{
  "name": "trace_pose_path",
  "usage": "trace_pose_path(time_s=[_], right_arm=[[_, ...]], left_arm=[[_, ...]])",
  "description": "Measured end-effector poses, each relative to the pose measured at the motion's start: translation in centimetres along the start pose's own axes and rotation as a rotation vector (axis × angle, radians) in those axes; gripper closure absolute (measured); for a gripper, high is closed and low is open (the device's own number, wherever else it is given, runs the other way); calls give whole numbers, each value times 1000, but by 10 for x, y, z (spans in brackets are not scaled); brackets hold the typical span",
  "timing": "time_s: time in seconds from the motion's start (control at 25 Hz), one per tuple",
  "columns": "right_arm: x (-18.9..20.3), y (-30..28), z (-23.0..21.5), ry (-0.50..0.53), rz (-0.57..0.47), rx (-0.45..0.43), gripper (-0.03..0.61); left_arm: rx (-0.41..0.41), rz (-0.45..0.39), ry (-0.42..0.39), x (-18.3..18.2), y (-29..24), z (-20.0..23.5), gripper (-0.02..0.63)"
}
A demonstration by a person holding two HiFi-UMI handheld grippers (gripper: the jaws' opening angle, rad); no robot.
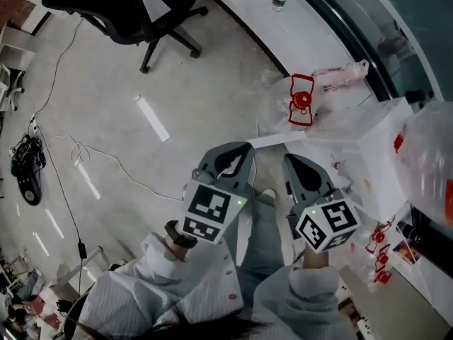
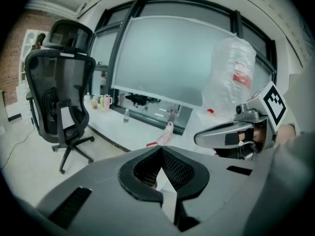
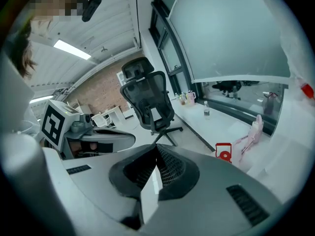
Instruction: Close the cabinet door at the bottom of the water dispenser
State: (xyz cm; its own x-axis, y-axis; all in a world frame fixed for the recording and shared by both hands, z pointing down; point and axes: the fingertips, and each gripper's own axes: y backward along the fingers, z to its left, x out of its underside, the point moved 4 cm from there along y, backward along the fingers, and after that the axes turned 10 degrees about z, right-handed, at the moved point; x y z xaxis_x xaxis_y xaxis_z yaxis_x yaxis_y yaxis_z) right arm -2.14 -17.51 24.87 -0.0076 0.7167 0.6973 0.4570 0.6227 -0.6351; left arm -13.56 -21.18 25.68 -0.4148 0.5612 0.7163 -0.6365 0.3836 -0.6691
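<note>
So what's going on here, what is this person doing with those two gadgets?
A person is holding a handheld gripper in each hand, the left gripper and the right gripper, side by side out in front of them. Both have their fingers shut with nothing between them. The white water dispenser stands just to the right, and neither gripper touches it. Its cabinet door isn't clearly visible. A black office chair stands farther off.

Bright, even indoor light. Head view: pale glare streaks on the floor [image 1: 106,105] toward 9 o'clock, shadows soft. Gripper views: fisheye bend, black vignette at the corners. Right gripper view: ceiling lamp [image 3: 71,49] at 10 o'clock. Left gripper [image 2: 160,150] soft, out of focus.
</note>
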Motion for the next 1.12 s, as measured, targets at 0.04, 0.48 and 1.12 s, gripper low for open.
trace_pose_path(time_s=[0.04, 0.48, 1.12], right_arm=[[7, -7, -4, -7, 10, -7, 565], [109, -77, -48, -64, 149, -46, 565], [230, -177, -113, -137, 307, -42, 565]], left_arm=[[-1, 14, 7, 9, -9, 2, 603], [-24, 131, 56, 109, -99, 19, 603], [-52, 313, 115, 219, -221, 40, 603]])
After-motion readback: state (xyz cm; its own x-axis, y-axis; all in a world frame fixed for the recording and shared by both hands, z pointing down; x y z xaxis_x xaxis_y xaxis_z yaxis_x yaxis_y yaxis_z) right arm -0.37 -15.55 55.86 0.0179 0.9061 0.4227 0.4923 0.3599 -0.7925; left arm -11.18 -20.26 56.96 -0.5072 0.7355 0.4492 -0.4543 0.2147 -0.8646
